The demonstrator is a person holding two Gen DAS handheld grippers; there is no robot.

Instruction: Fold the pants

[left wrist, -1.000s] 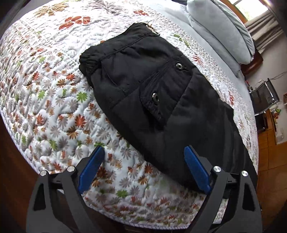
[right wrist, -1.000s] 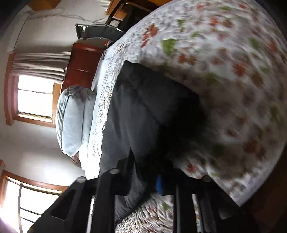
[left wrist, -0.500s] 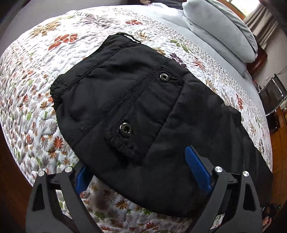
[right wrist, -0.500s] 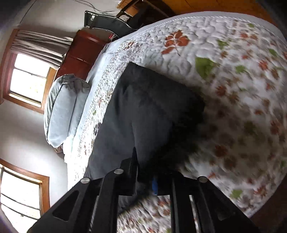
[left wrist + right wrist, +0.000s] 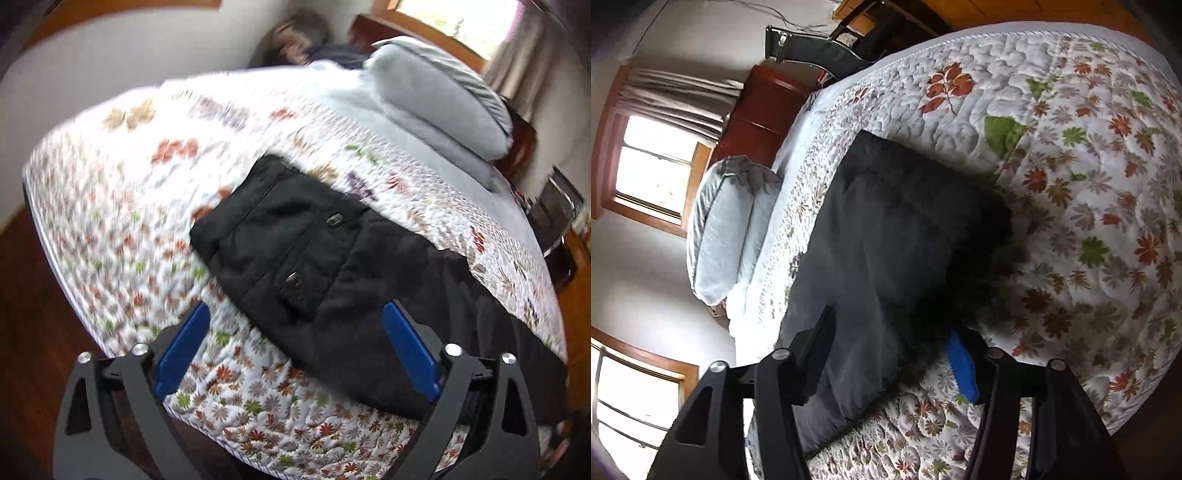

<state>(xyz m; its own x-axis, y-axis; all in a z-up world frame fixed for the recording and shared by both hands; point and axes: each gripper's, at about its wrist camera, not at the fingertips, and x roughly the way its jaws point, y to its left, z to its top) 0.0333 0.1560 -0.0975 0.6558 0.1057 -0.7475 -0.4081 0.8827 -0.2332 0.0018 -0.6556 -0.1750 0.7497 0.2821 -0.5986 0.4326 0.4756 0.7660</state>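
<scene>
Black fabric pants lie flat on the white quilted bedspread with a floral print, near the bed's near edge, running from mid-frame toward the right in the left wrist view; two metal snap buttons sit on the pocket flap area facing up. Left tool jaws are opening and stand wide, blue pads clear of the cloth: left pad over bare quilt, right pad over the pants' near edge, nothing pinched between them. That view is motion-blurred, so whether the right pad touches the fabric can't be told. Right tool jaws are opening, about half spread; a fold of the pants lies between the fingers, and the blue pad on the right side is just beside the dark fabric edge, not visibly pressing on it. The left finger of that tool sits over the cloth. Grey pillows are stacked at the far end of the bed, by a wooden-framed window with grey curtains. A black chair with a chrome frame stands past the bed's far side next to a dark red wooden cabinet. A person, blurred, is at the far corner of the bed.
</scene>
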